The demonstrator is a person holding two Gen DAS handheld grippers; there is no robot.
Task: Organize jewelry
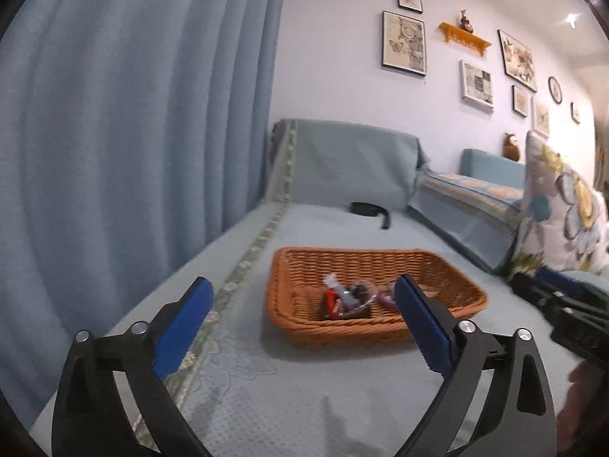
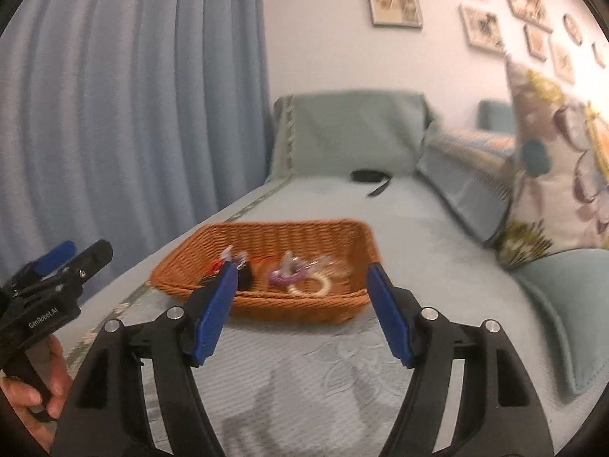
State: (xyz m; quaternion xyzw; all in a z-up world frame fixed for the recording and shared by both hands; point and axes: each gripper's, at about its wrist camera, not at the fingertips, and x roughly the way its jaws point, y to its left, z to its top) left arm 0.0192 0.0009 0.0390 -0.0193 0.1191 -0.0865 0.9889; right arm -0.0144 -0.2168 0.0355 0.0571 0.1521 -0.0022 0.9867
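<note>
Both grippers hang open and empty in front of the basket of jewelry.

The left gripper has its blue pads spread wide with nothing between them; the wicker basket sits on the sofa cover just beyond the tips, jewelry bunched at its near side. The right gripper also stands parted and empty, the basket ahead of its jaws, a purple bracelet and a white ring lying inside, blurred.

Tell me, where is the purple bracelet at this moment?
In the right wrist view, the purple bracelet lies inside the wicker basket, right of the black piece and touching the white ring.
</note>
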